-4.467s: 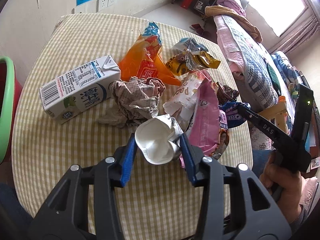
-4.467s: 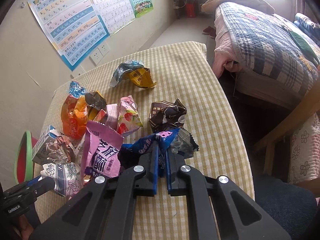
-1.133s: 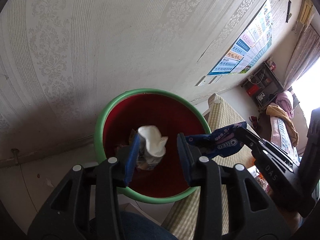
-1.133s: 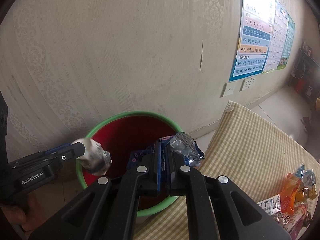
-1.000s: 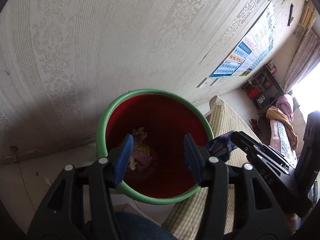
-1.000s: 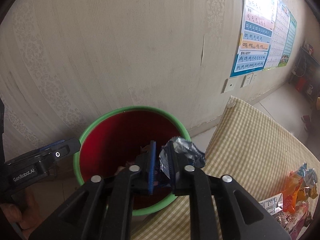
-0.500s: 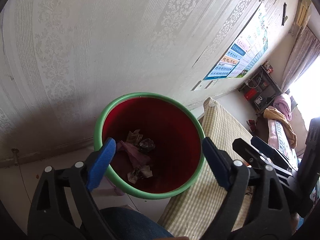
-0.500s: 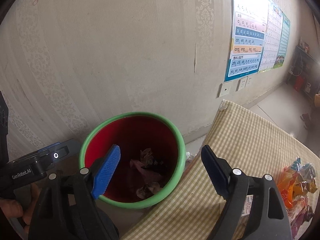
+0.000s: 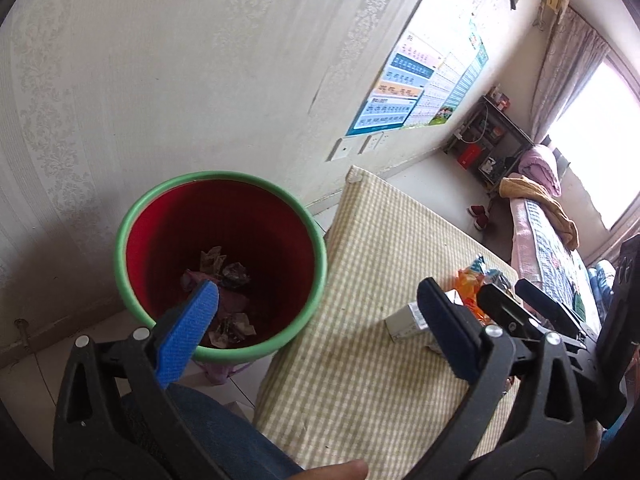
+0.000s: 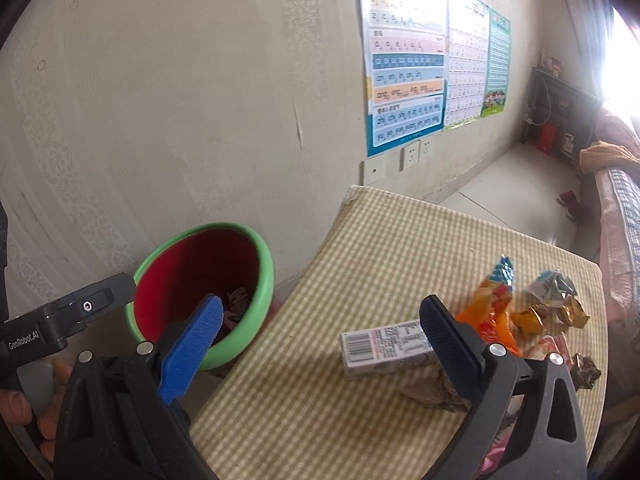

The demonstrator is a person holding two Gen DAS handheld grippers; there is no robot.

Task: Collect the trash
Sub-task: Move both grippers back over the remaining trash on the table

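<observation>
A red bin with a green rim [image 9: 120, 248] stands on the floor left of the table; crumpled wrappers [image 9: 224, 280] lie at its bottom. It also shows in the right wrist view [image 10: 264, 272]. My left gripper [image 9: 316, 316] is open and empty, over the bin's near edge and the table corner. My right gripper [image 10: 320, 324] is open and empty above the table's left part. On the checked tablecloth [image 10: 320, 380] lie a milk carton [image 10: 384, 344], an orange wrapper [image 10: 492, 308], a gold wrapper [image 10: 548, 308] and crumpled paper [image 10: 432, 392].
A wallpapered wall [image 9: 200, 80] with posters [image 10: 408, 60] and sockets rises behind the bin and table. A bed [image 9: 540, 216] stands at the far right. A person's leg in jeans [image 9: 208, 432] is below the left gripper. The right gripper's body [image 9: 560, 320] shows at the right.
Both grippers opened and dropped their trash, the white cup and the blue wrapper, into the bin. Both then swung right, from over the bin toward the table.
</observation>
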